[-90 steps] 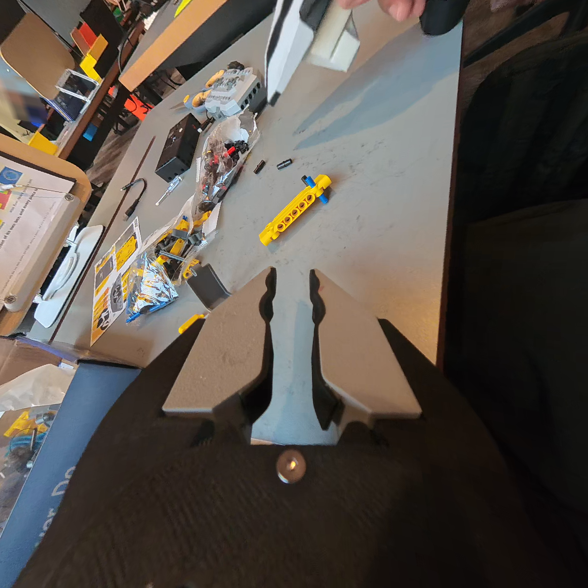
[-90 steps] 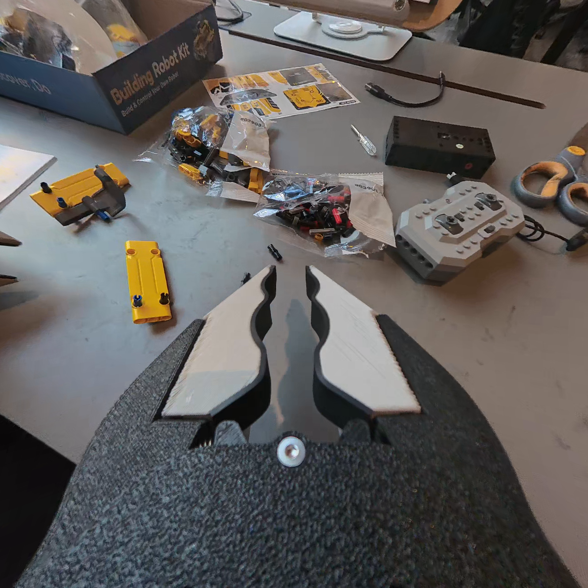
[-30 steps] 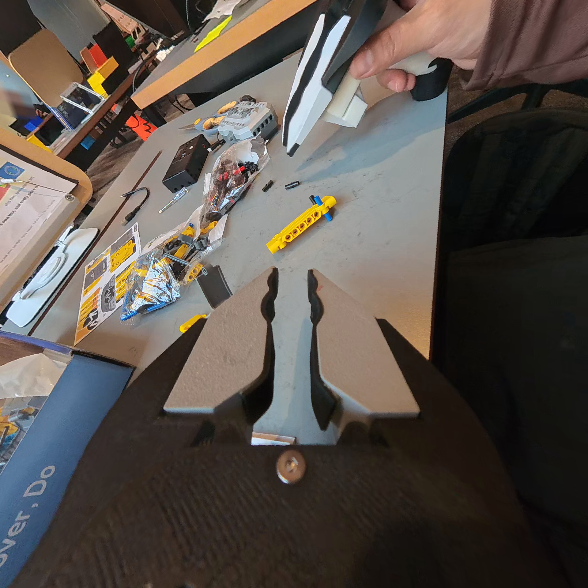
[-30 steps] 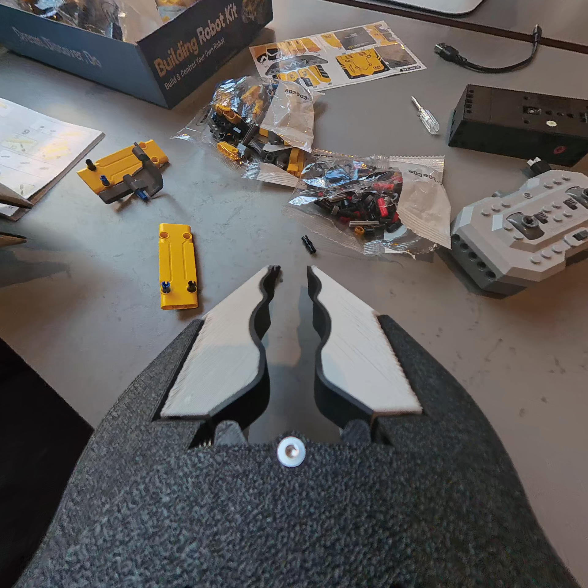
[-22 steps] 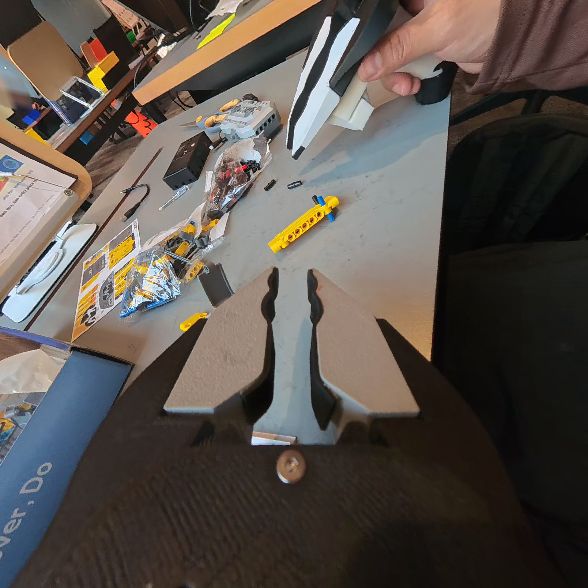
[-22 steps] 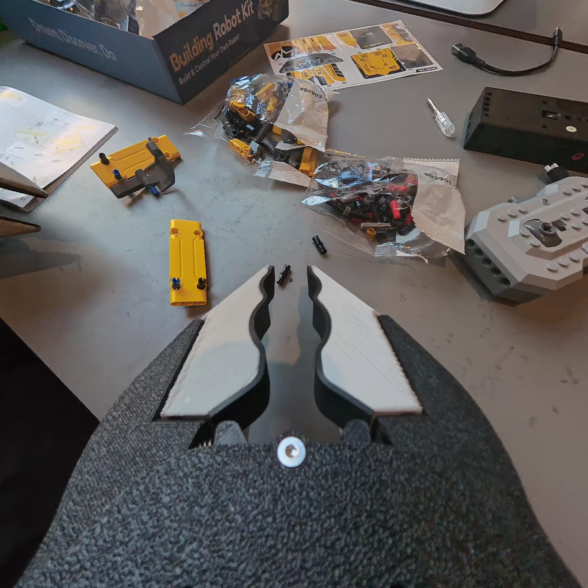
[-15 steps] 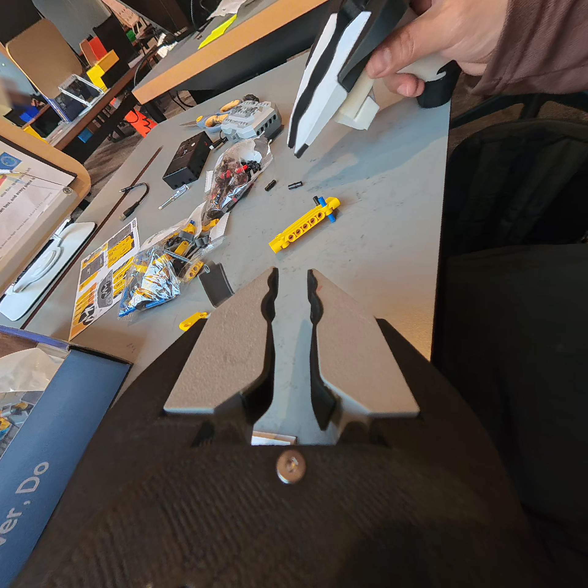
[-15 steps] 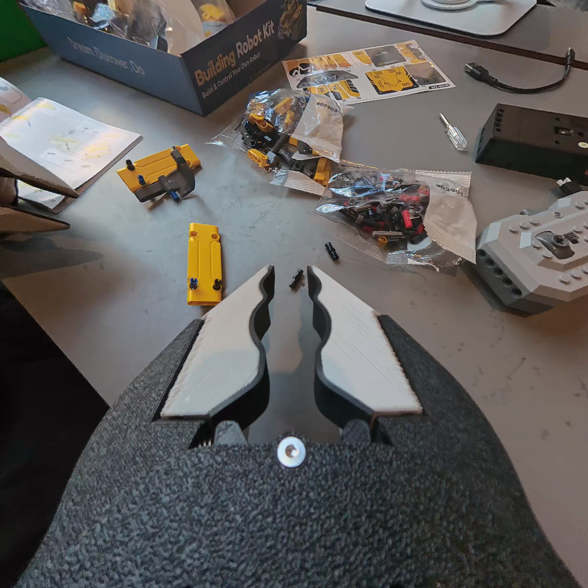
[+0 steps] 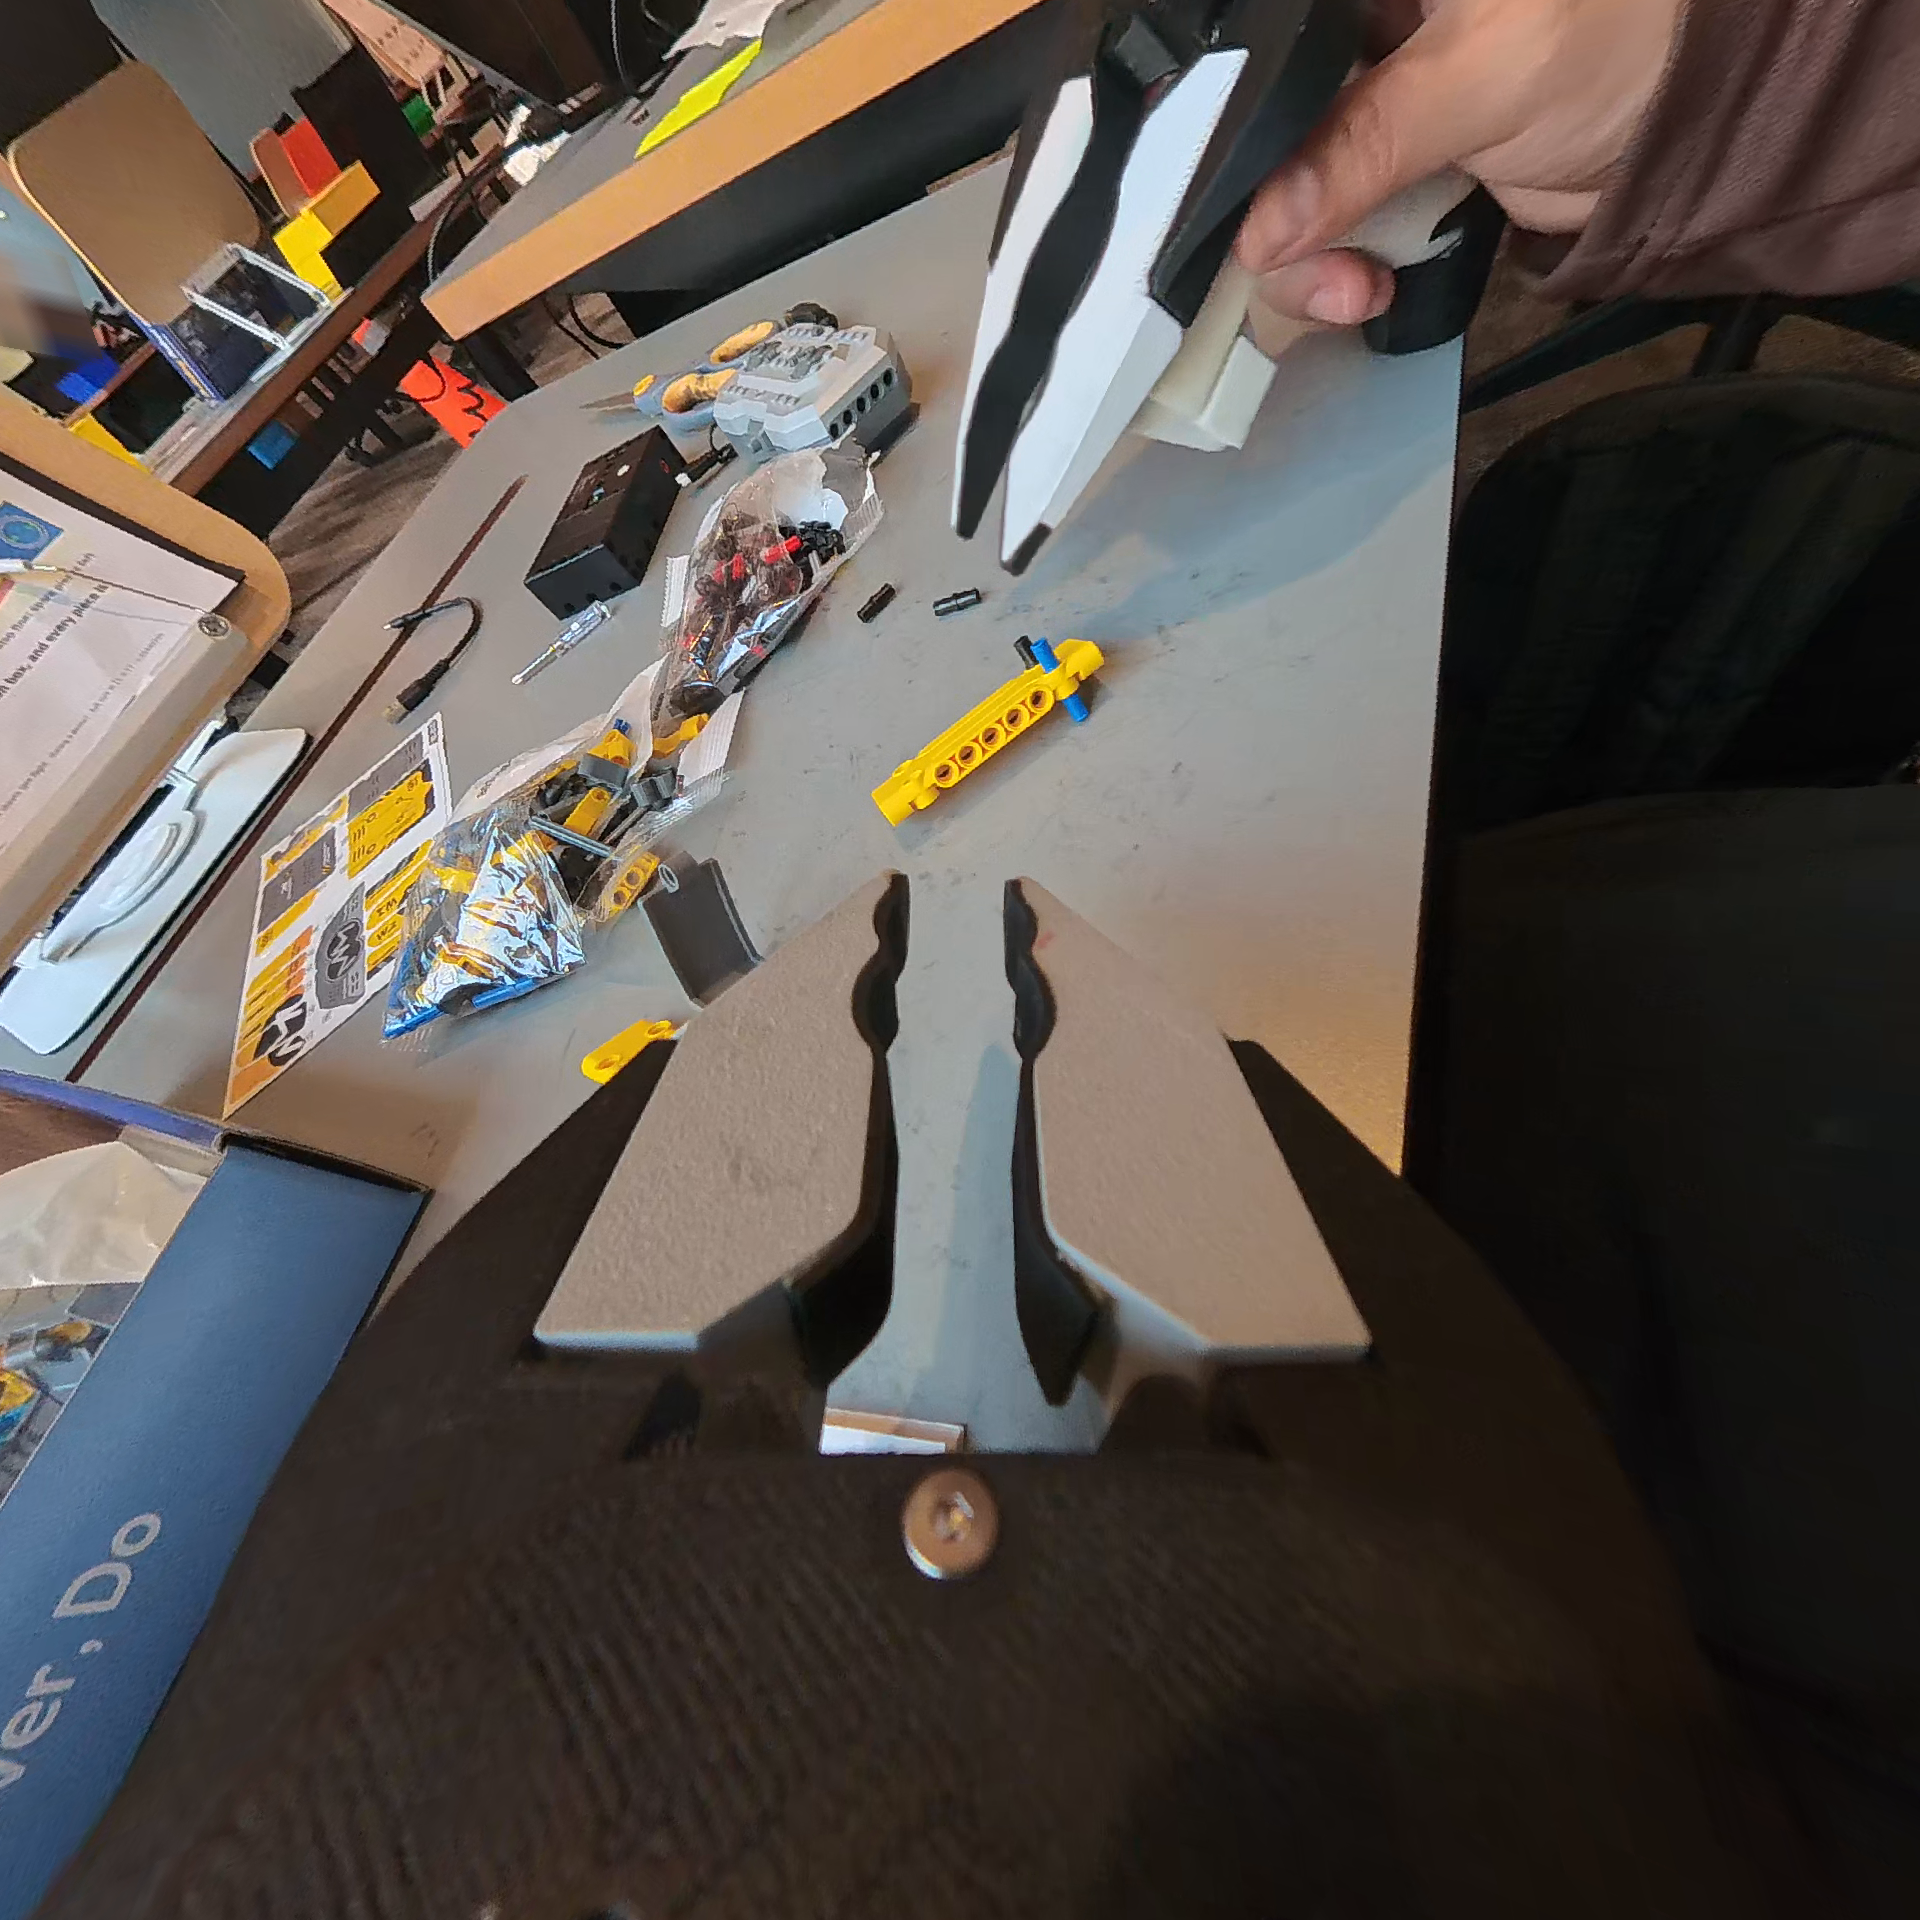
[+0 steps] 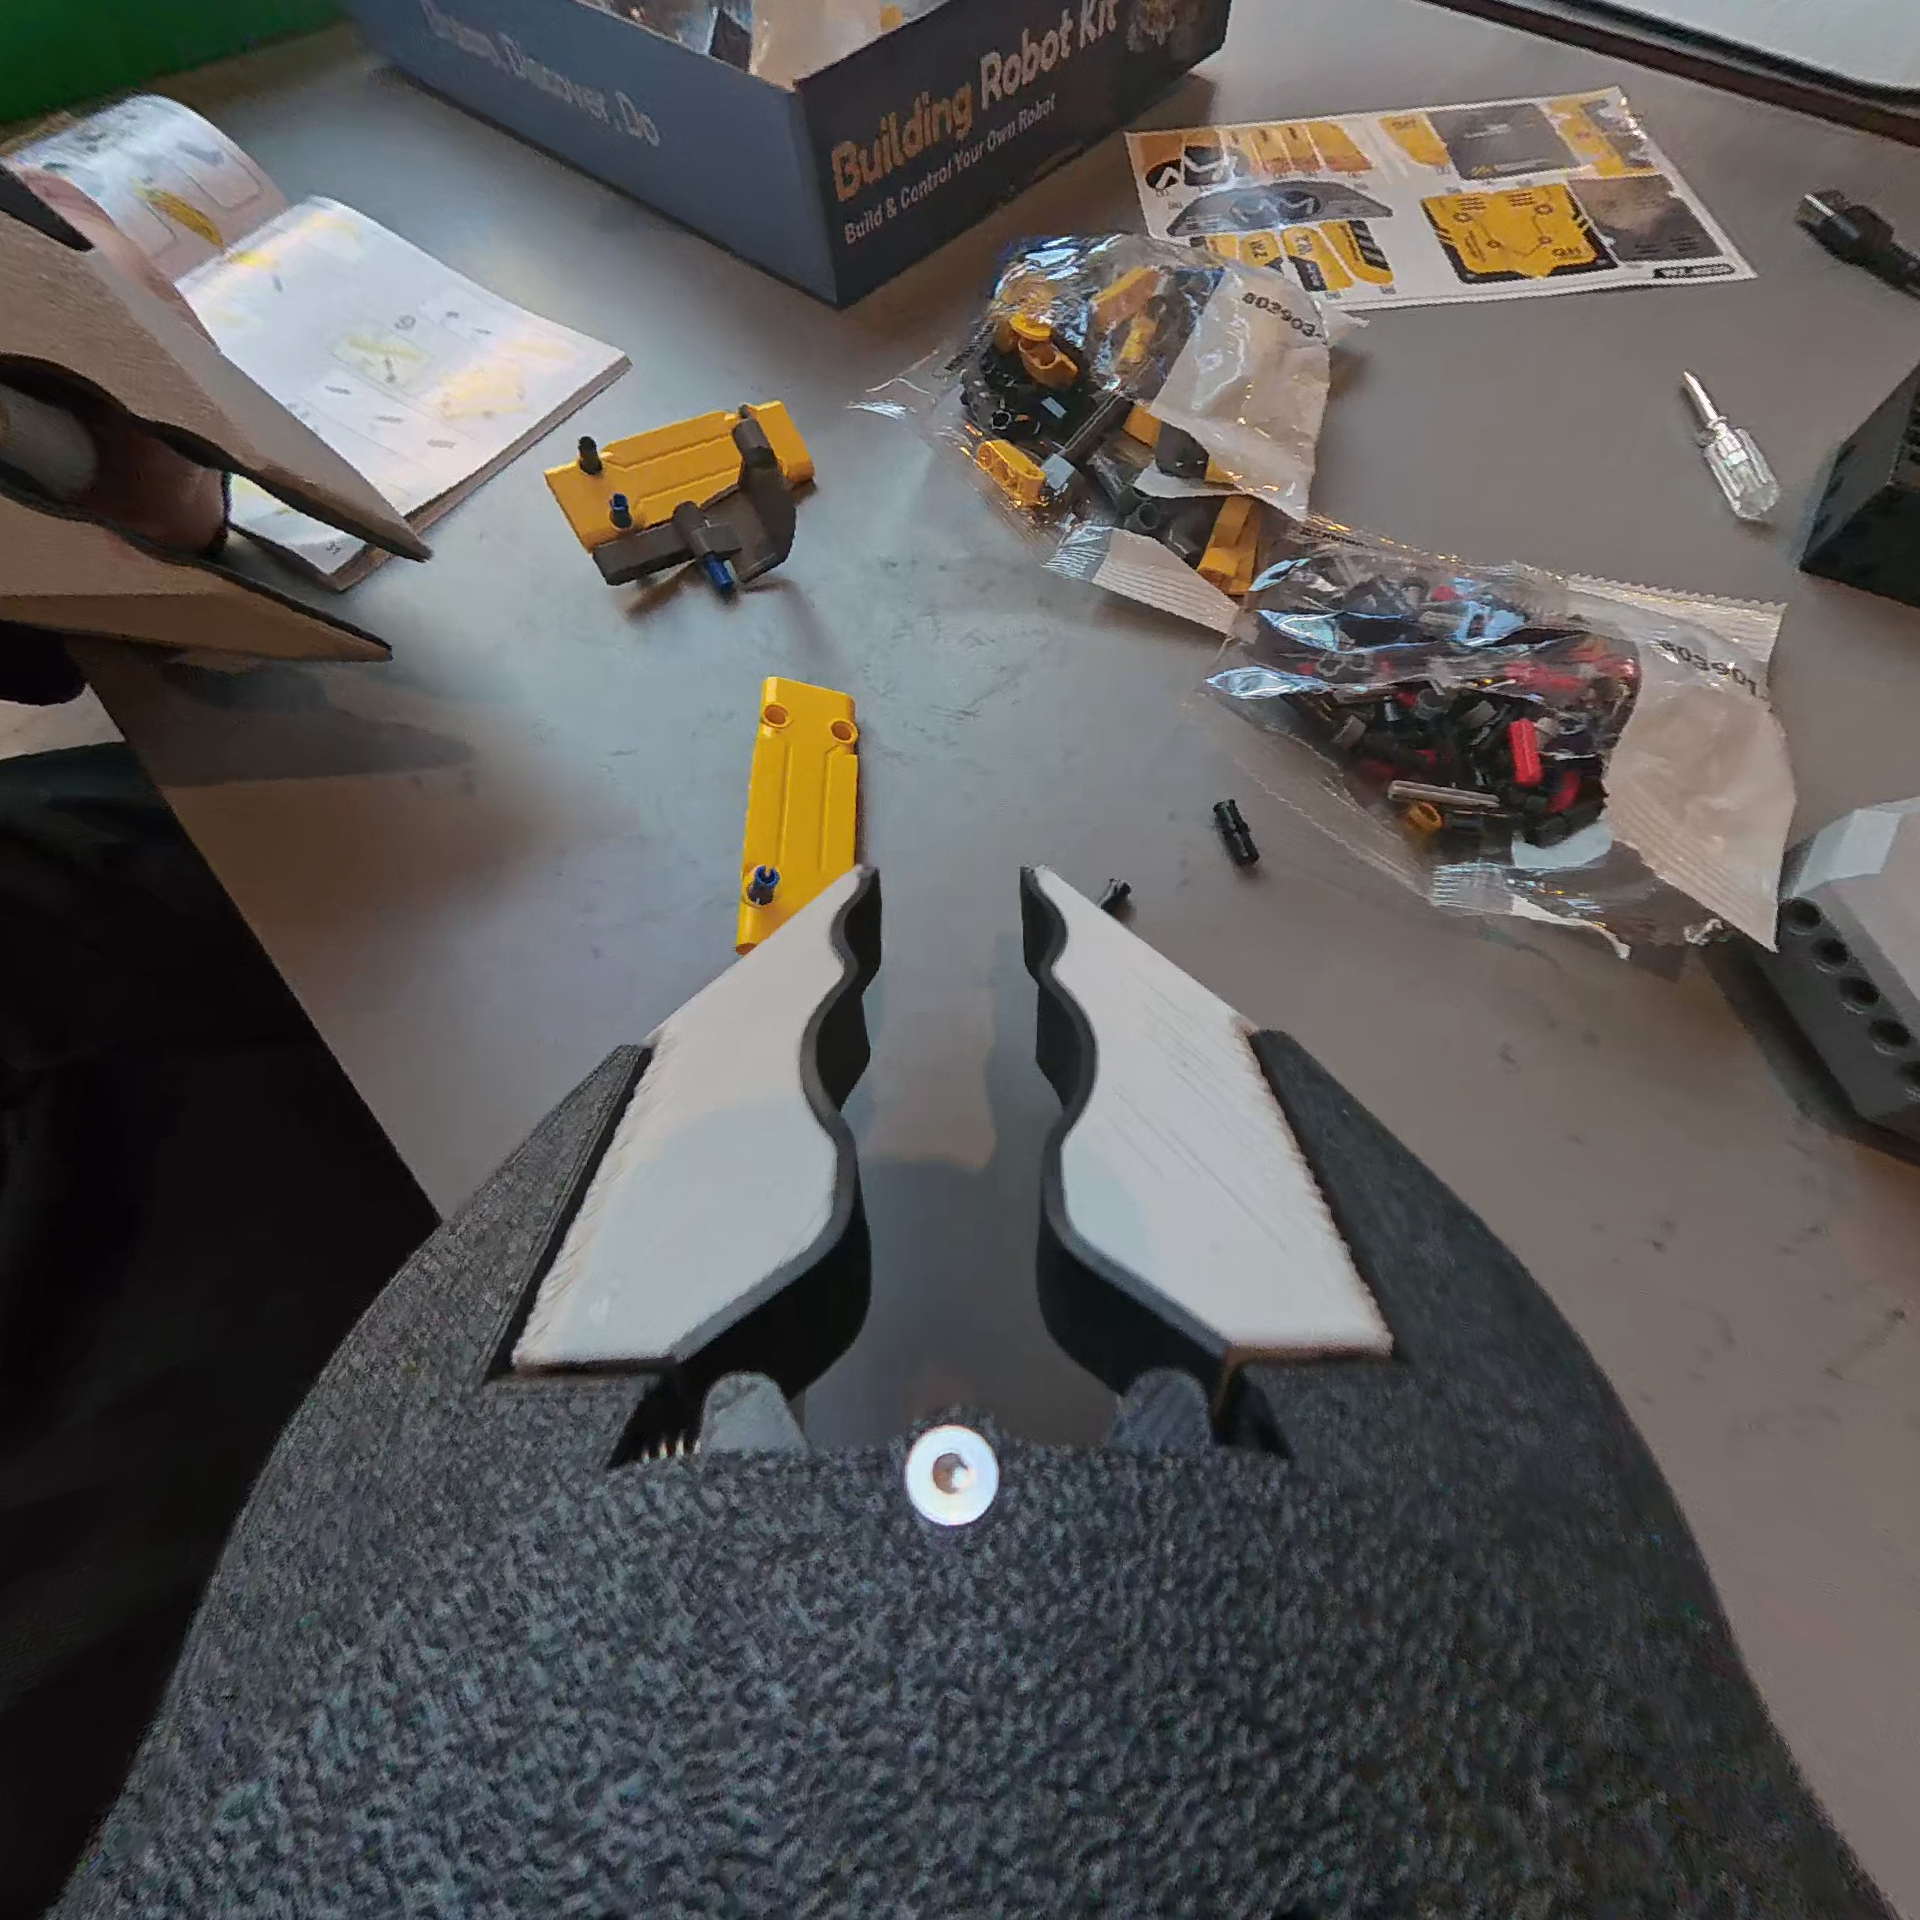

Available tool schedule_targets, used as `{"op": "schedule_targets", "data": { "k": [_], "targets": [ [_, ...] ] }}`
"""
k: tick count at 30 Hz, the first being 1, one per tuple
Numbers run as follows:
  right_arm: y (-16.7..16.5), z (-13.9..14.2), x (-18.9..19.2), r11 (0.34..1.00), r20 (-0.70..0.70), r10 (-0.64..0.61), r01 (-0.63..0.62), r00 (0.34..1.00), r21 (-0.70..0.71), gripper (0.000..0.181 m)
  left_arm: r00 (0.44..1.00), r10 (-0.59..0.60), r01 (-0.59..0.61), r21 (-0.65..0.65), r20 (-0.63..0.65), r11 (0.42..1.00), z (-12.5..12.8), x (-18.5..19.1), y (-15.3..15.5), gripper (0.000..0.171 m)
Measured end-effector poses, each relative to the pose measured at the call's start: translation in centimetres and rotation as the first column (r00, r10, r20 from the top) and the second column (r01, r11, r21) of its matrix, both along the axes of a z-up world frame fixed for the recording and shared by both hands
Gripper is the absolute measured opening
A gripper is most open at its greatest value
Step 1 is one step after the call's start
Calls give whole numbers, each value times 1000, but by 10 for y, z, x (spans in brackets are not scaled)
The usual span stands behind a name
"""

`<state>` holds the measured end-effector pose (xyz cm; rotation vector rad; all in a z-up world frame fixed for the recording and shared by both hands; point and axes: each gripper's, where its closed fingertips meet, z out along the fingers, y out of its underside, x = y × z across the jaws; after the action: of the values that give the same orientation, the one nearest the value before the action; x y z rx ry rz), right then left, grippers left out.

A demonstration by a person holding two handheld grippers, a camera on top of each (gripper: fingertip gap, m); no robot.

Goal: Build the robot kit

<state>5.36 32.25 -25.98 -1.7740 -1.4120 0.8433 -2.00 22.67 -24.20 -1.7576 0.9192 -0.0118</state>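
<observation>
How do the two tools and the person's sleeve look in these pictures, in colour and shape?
Each tool, left and right, has a black textured body, one silver screw in the middle, and two flat pale grey fingers with wavy black inner edges tapering to points. The right tool's handle, seen from the left wrist view, is whitish. The sleeve is brownish mauve.

Each hand-held gripper (image 10: pixel 951 894) has pale wavy-edged fingers (image 10: pixel 717 1132), a textured black body, a silver screw (image 10: pixel 951 1475).

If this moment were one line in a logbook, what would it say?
left gripper: open, empty, above grey table | right gripper: open, empty, between yellow plate and small black pin | parts bags untouched
</observation>
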Motion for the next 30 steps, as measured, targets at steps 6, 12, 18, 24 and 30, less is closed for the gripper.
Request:
{"op": "schedule_targets", "data": {
  "k": [6, 12, 18, 24, 30],
  "targets": [
    [-10, -1, -2, 998, 5, 58, -58, 998, 5, 32, 1000, 1, -1, 0, 3, 1000, 0, 0, 0, 15],
    [-4, 2, 2, 999, -10, 33, -33, 999, 3, 36, 1000, 1, -1, -1, 4, 1000, 0, 0, 0, 15],
    [23, 5, 22, 995, -22, -96, 97, 995, 36, 30, 1000, 0, 1, -20, 26, 1000, 0, -1, 1, 16],
    [39, 2, 30, 982, -6, -190, 190, 982, 11, 21, 999, 2, -1, -35, 48, 999, 1, -2, 2, 16],
    [8, -3, 3, 999, 31, -50, 50, 998, 0, 30, 999, 6, -4, -34, 33, 999, -1, -2, 2, 16]
  ]
}}
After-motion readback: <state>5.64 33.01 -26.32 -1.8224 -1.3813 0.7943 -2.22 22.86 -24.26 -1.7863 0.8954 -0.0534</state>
